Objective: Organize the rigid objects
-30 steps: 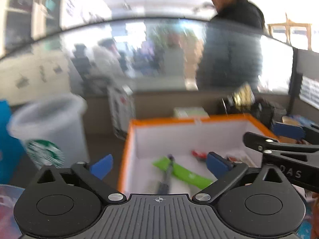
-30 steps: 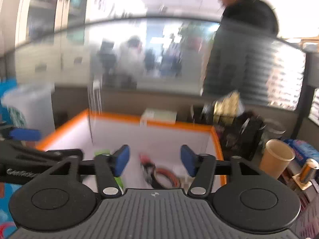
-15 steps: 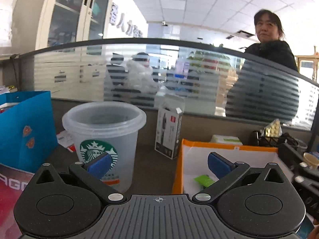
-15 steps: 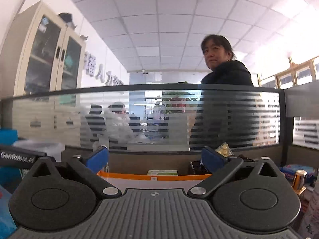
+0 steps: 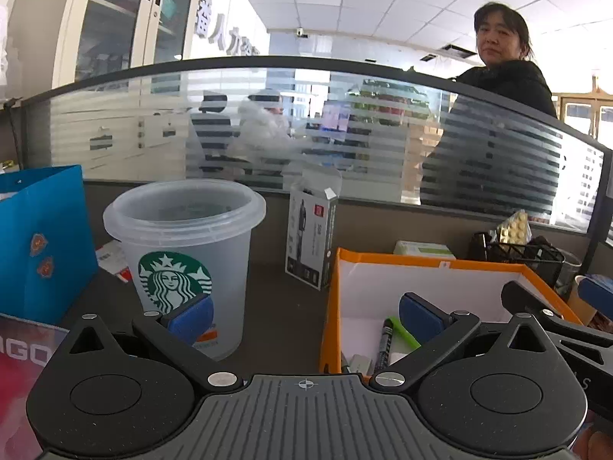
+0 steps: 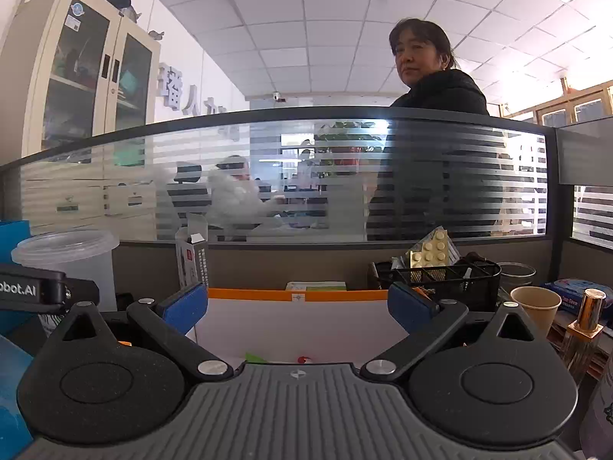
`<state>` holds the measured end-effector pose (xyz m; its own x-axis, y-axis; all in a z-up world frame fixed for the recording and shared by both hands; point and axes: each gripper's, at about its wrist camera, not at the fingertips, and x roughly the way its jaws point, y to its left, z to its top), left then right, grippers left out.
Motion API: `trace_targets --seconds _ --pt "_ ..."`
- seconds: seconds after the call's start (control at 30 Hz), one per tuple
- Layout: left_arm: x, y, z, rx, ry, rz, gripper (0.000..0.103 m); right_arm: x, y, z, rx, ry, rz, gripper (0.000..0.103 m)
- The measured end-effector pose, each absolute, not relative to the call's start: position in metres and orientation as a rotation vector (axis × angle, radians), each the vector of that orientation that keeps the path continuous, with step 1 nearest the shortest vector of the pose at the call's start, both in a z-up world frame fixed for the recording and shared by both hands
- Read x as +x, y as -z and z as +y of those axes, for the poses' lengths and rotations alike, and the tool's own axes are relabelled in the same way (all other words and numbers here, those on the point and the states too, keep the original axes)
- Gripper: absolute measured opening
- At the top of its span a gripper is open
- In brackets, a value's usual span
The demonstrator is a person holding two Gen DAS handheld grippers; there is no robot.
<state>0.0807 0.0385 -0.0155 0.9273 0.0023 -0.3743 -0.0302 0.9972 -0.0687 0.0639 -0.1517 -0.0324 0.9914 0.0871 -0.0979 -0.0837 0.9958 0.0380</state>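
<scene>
Both grippers have swung up and away from the inside of the orange-rimmed box (image 5: pixel 429 262), so that where a second ago the left wrist view looked down onto its white floor, it now sits lower right of the frame with the clear plastic cup (image 5: pixel 184 253) filling the left of centre. The right gripper (image 6: pixel 298 306) had its jaws opening during that swing and they now stand wide apart with nothing between them, the box wall straight ahead in the middle of its view. The left gripper (image 5: pixel 304 316) is likewise spread wide and empty, one blue pad in front of the cup's base, the other over the box's near corner. Inside the box, low in the left wrist frame, lie a black marker pen (image 5: pixel 384 339) and a green strip (image 5: pixel 403 332) beside it, with a small grey piece (image 5: pixel 360 364) nearer the front wall; the right wrist view shows only a sliver of green and a red speck above its own body. By my guess the cup is the next candidate: light, stiff enough but thin-walled and smooth, so it would slip or buckle under a hard squeeze. Taking it across the body below the thick rim looks safest. A small upright carton (image 5: pixel 310 241) stands just behind, between cup and box.
</scene>
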Motion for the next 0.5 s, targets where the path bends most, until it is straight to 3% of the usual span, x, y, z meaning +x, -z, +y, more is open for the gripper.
trace_targets --seconds 0.5 --pt "0.086 0.0211 0.0433 -0.111 -0.025 0.419 0.103 0.0646 0.0355 -0.1539 0.022 -0.067 0.1 0.103"
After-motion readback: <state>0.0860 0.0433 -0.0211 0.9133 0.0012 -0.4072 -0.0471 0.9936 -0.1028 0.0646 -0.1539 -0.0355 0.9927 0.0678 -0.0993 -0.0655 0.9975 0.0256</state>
